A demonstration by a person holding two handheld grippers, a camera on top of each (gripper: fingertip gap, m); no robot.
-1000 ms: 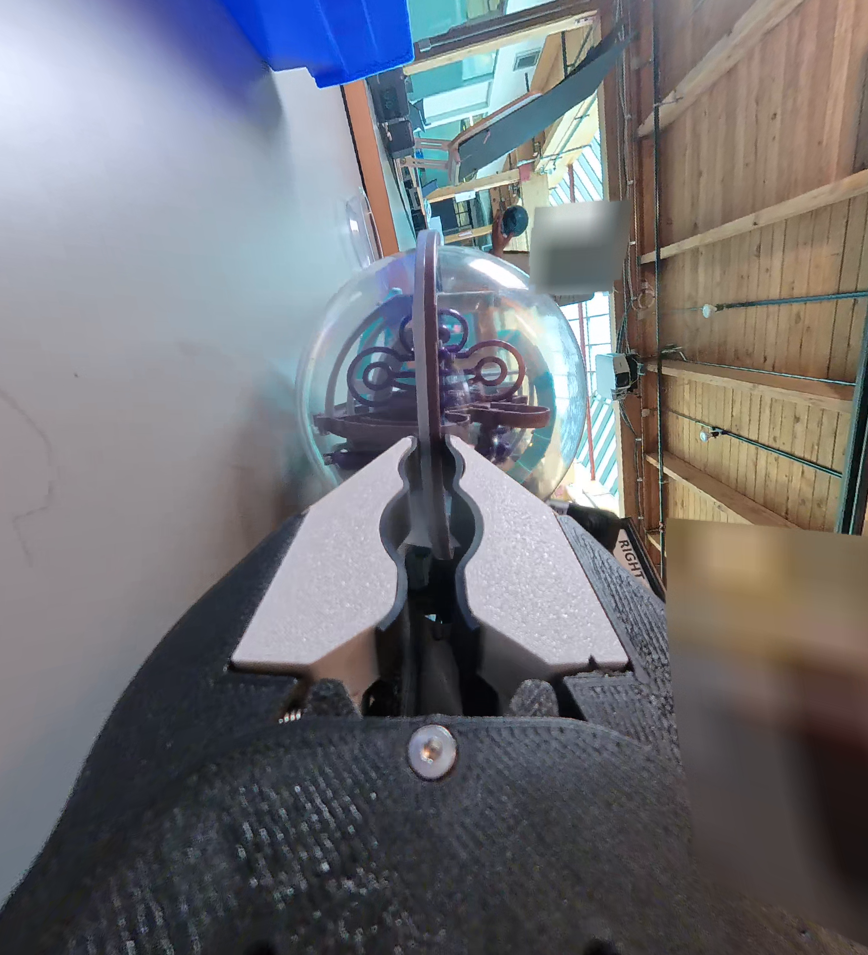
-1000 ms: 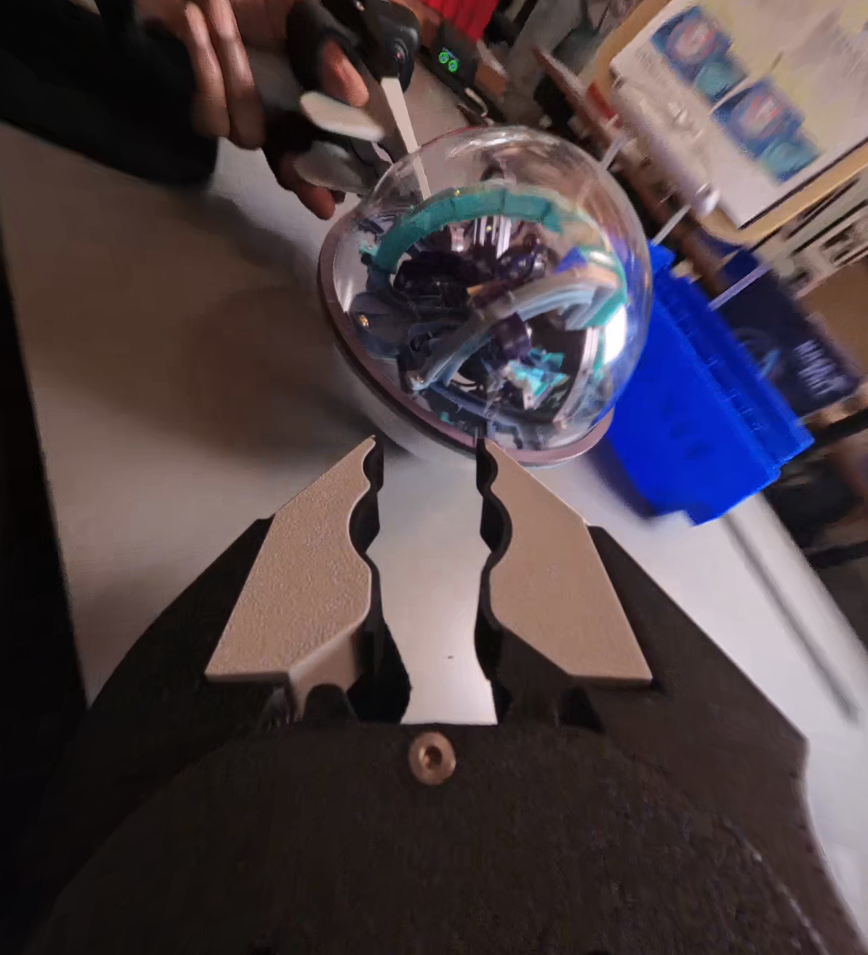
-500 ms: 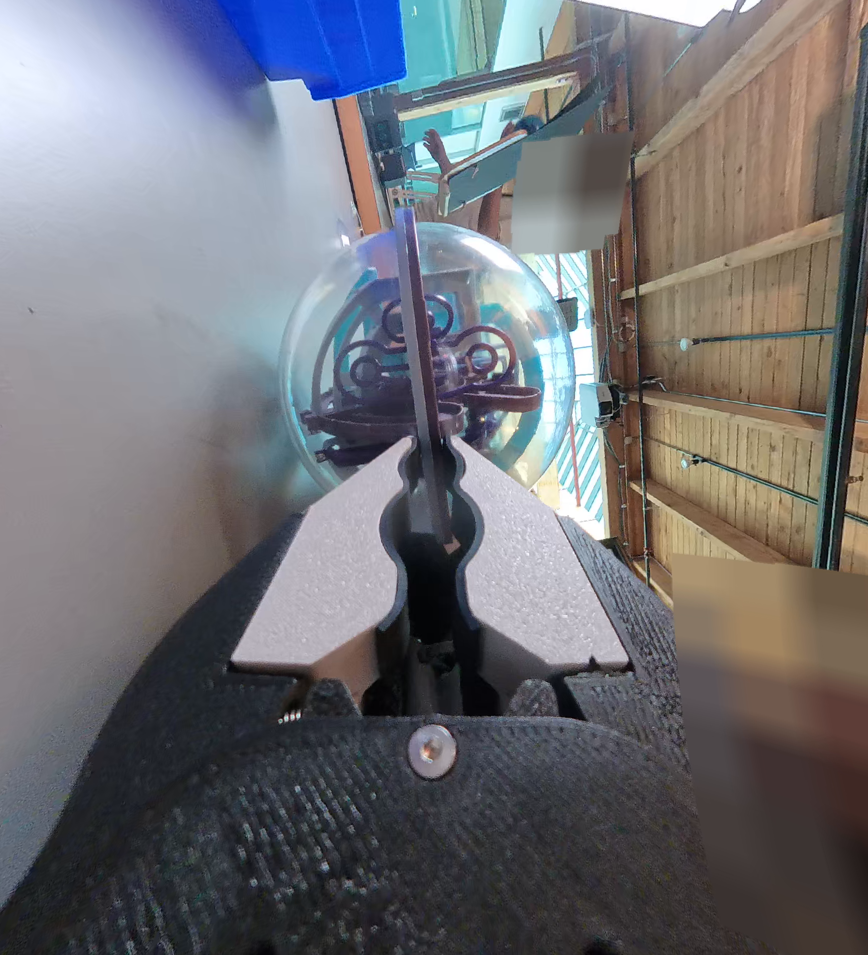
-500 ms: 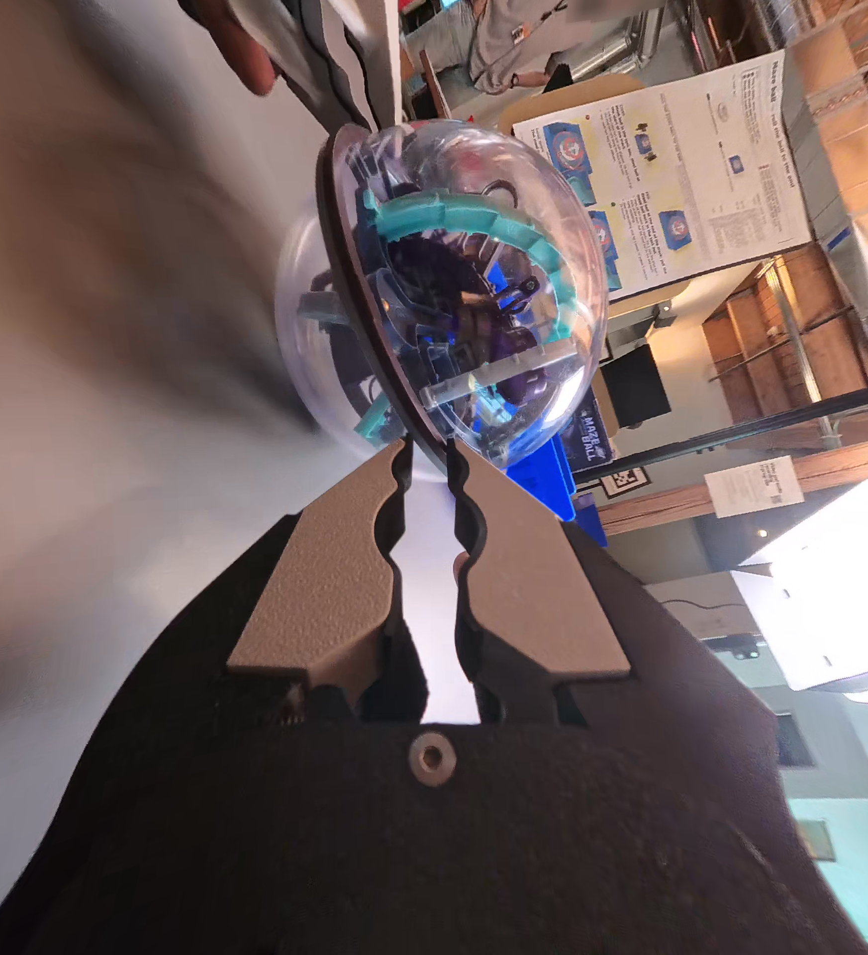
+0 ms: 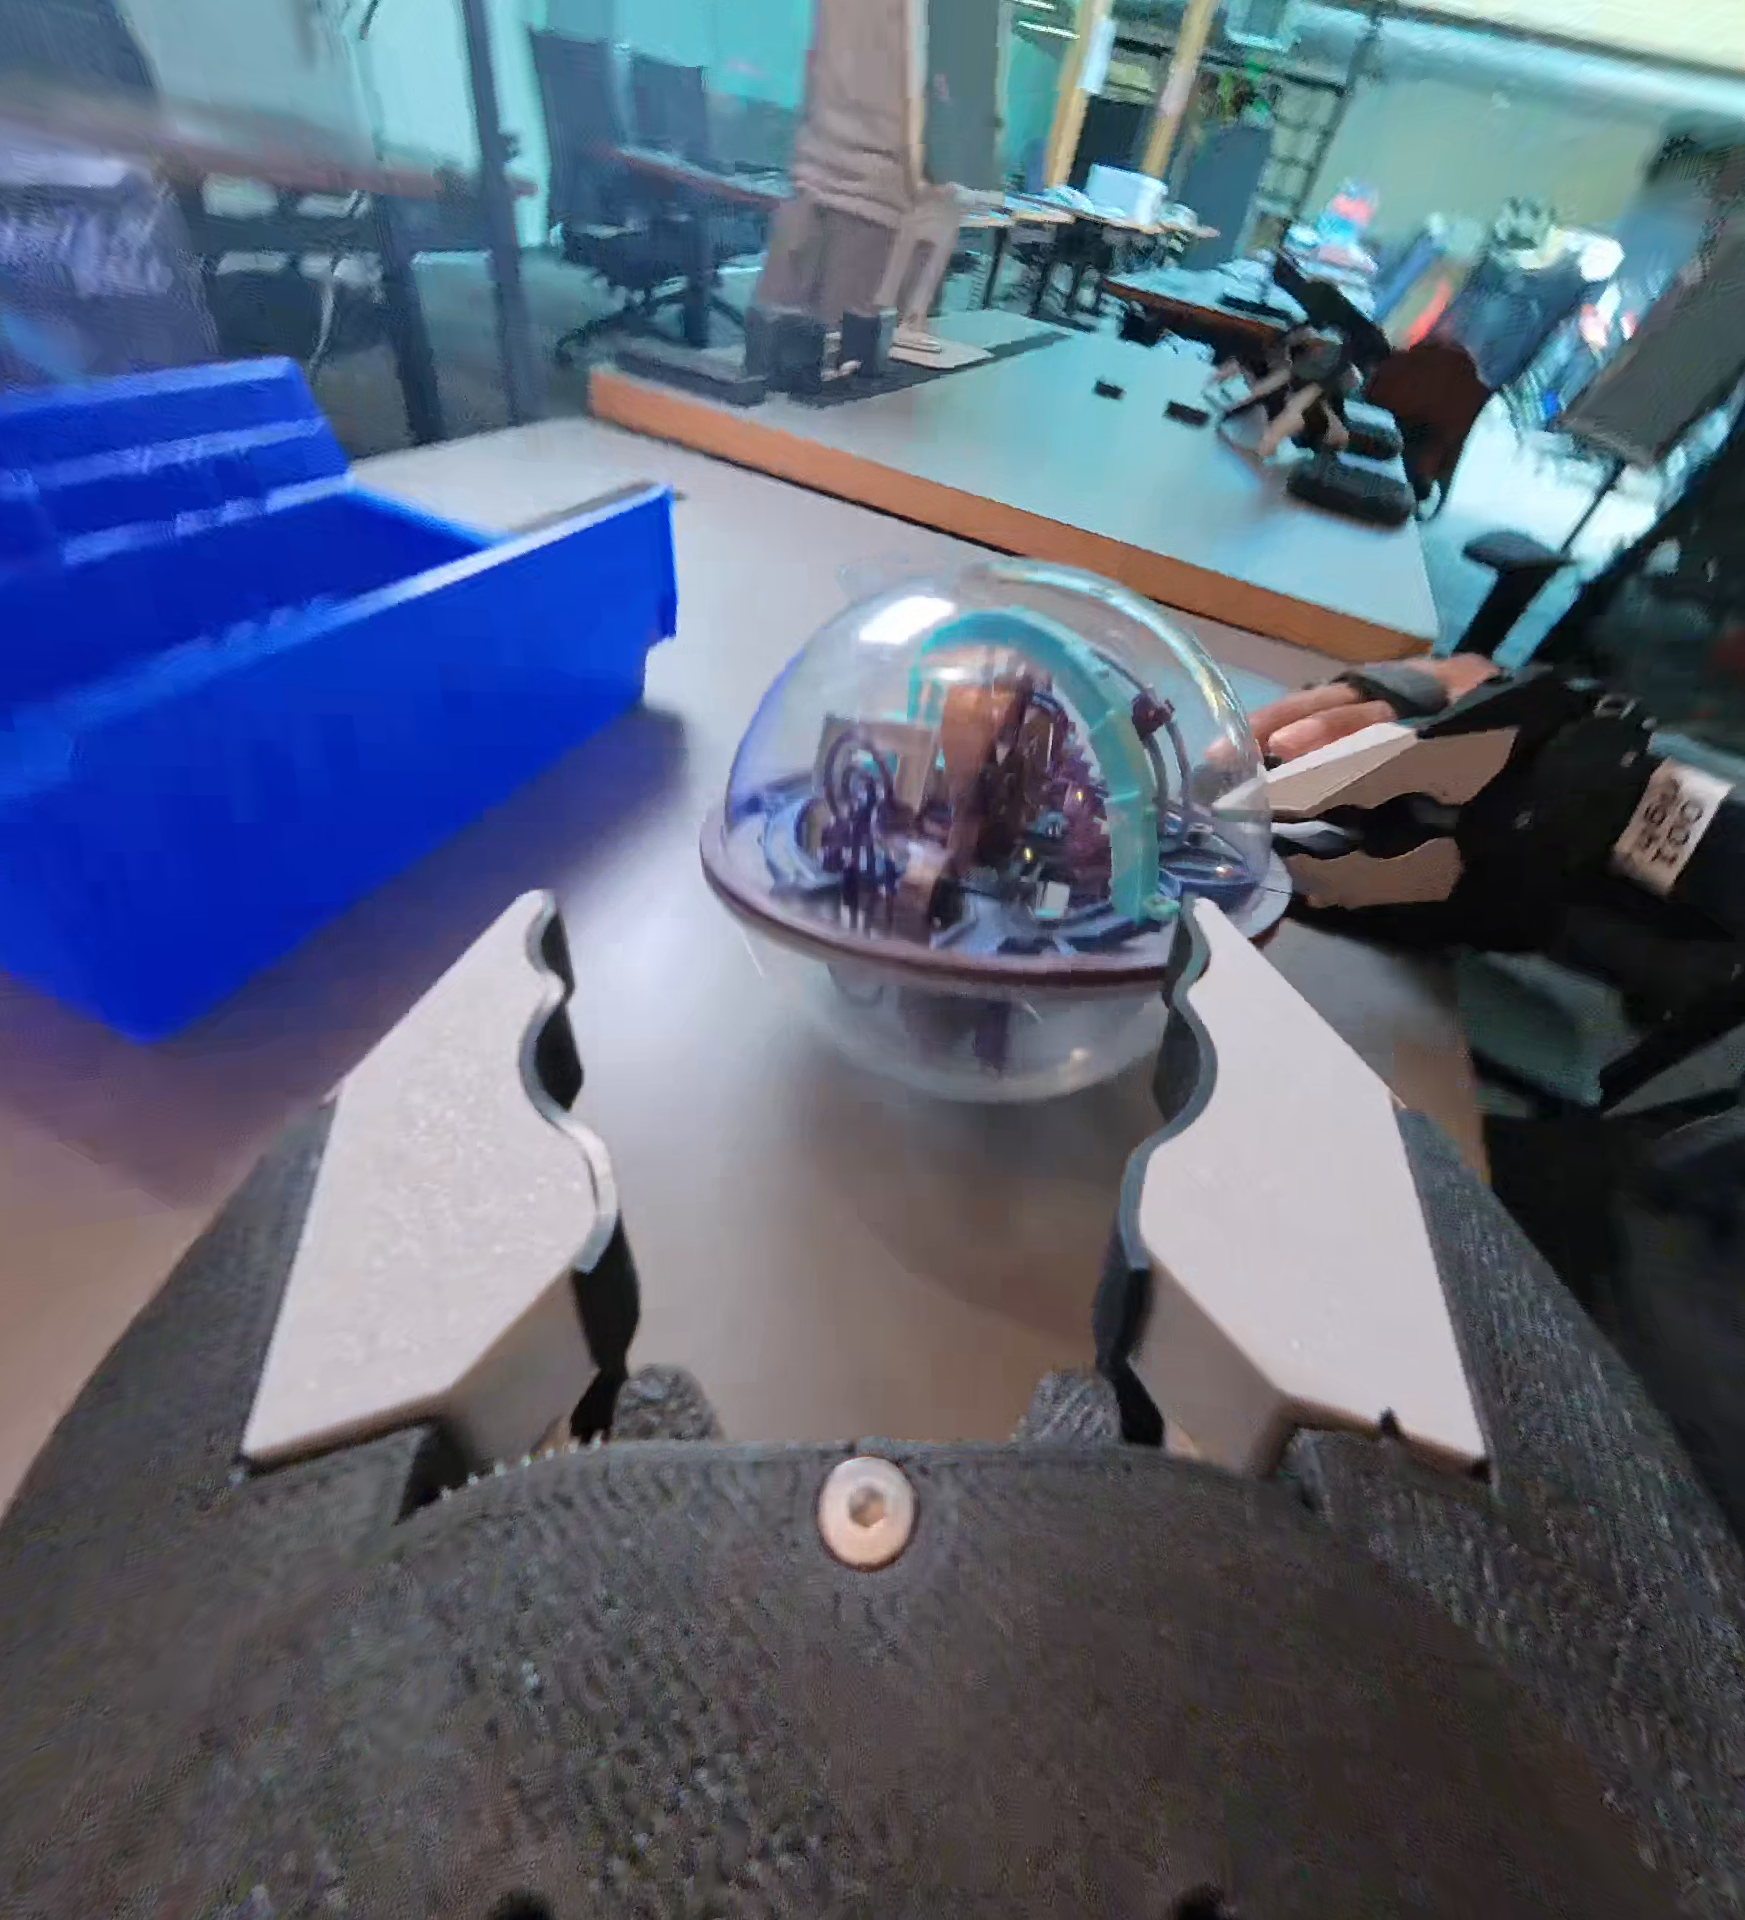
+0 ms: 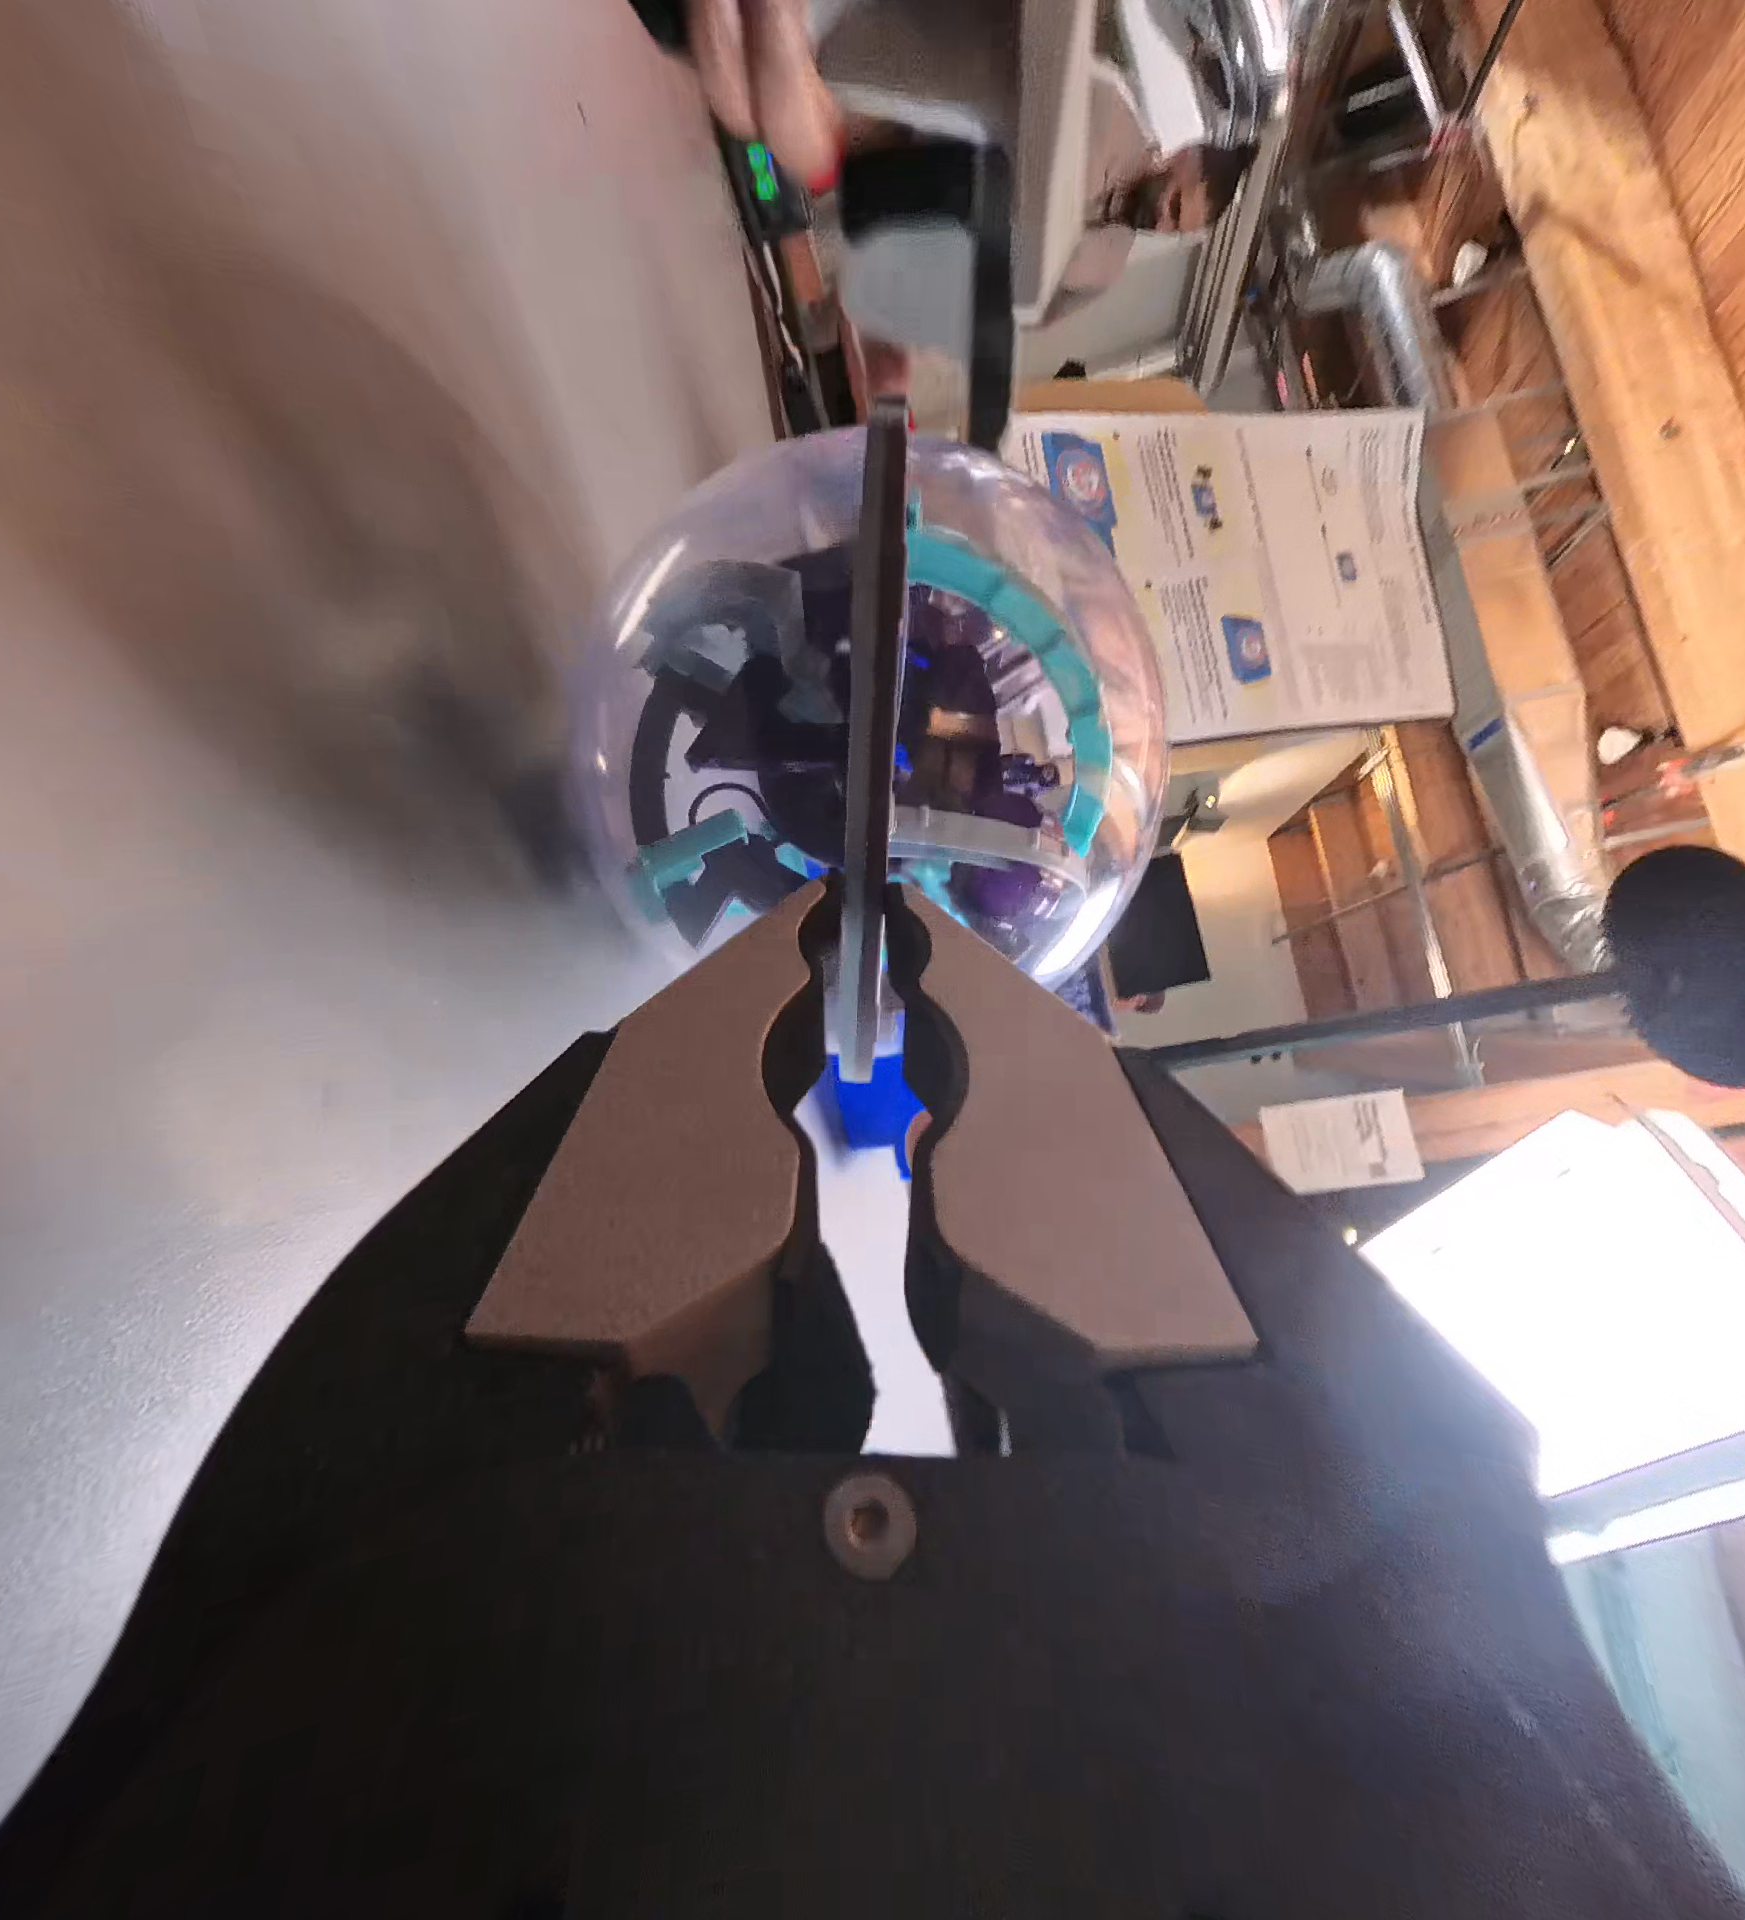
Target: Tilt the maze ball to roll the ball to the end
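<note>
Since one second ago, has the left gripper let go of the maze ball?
Yes. The left gripper is open and drawn back from the maze ball, which rests on the table beside the blue bin.

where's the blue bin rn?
Left wrist view, left side: blue bin sits on the table, left of the maze ball.

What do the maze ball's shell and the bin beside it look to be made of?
Maze ball: clear, glossy hard plastic by the look, since the tracks show through and highlights sit on the dome; its dark equator rim looks matte. Blue bin: opaque moulded plastic, probably, with an even colour and a slight sheen.
</note>
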